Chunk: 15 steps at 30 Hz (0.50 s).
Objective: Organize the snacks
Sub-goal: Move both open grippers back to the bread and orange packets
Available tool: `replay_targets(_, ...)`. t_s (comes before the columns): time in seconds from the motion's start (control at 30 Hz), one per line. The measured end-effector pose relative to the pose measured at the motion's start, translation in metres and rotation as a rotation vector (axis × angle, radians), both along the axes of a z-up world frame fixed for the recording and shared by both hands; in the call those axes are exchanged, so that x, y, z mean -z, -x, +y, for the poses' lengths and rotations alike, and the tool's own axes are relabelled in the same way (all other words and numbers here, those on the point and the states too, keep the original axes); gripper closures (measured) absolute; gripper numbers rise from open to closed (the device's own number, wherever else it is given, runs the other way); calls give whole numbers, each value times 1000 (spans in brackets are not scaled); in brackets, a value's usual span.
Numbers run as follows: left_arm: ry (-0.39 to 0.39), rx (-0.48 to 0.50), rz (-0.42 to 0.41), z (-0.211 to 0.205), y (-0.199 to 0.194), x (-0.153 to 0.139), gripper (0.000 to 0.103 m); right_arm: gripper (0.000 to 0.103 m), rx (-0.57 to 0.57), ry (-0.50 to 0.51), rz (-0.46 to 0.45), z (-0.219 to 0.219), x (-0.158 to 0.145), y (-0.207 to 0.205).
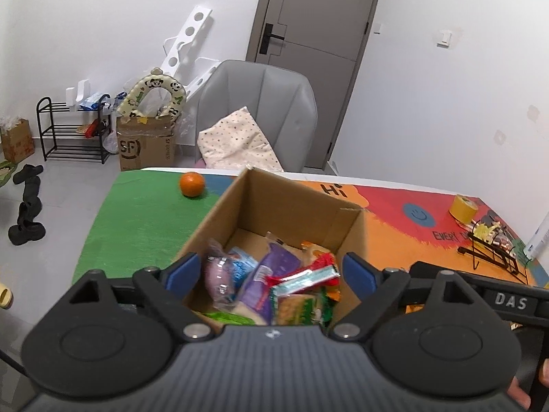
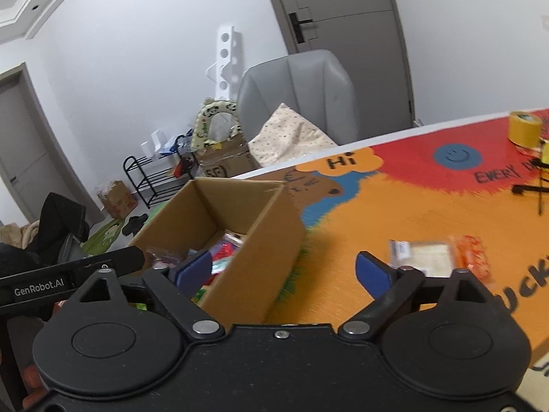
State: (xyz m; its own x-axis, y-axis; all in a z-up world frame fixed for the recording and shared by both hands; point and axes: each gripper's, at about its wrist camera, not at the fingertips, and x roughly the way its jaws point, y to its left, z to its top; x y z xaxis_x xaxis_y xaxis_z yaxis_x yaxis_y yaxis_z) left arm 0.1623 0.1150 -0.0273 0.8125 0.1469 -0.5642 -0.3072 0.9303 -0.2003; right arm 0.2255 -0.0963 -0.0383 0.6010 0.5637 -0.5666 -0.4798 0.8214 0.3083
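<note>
Snacks point(image 1: 274, 281) piled in the box point(image 1: 291, 202); both claws point(image 1: 271, 271) point(image 2: 284, 271) gape empty, so swing right toward the packets point(image 2: 429, 254) at 2 o'clock.

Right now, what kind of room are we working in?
Probably a room in a home: a black shoe rack by the wall, a grey padded chair with a cushion, and a delivery carton on the floor.

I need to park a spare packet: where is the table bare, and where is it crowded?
Bare: the green patch between the orange and the cardboard box, and the orange stretch between box and loose packets. Crowded: inside the box, and around the wire rack and tape roll.
</note>
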Motion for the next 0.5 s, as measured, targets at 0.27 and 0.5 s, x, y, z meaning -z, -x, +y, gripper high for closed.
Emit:
replay_targets(0.27,11,62,18,-29,-12,2,12,0,49,1,27,-37,7,-2)
replay_targets(0.5,8,108,25,-55,-22,2,9,0,109,-12,44,-68,12,-5)
